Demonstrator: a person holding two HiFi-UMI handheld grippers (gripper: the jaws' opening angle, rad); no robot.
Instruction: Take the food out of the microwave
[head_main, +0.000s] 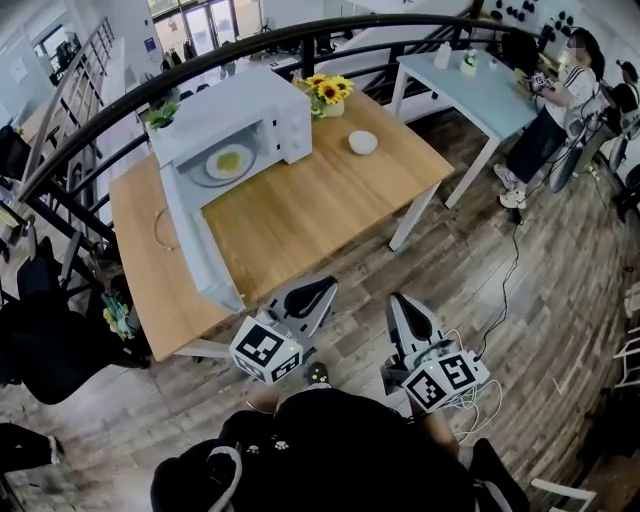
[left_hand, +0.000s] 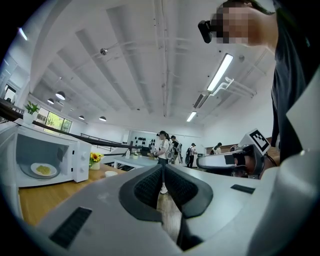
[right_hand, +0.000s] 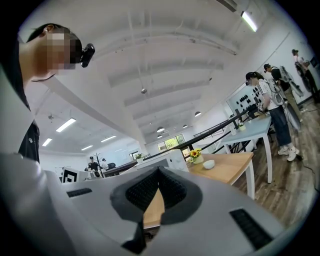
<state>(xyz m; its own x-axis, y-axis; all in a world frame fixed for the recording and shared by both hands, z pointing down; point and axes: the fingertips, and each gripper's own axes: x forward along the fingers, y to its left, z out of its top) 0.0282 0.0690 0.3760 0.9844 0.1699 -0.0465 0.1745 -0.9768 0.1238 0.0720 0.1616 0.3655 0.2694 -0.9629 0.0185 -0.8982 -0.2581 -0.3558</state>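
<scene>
A white microwave (head_main: 235, 125) stands at the back left of the wooden table (head_main: 310, 205), its door (head_main: 195, 245) swung wide open toward me. Inside lies a plate of yellow food (head_main: 229, 162); the plate of food (left_hand: 43, 170) also shows in the left gripper view. Both grippers hang below the table's near edge, well short of the microwave. My left gripper (head_main: 322, 290) is shut and holds nothing. My right gripper (head_main: 397, 301) is also shut and empty. The left gripper's jaws (left_hand: 163, 169) and the right gripper's jaws (right_hand: 159, 171) meet at their tips.
A small white bowl (head_main: 363, 142) and a sunflower vase (head_main: 330, 93) sit right of the microwave, and a potted plant (head_main: 160, 115) stands on top of it. A light blue table (head_main: 470, 85) with a person (head_main: 555, 115) is at the far right. A black railing (head_main: 120, 105) curves behind.
</scene>
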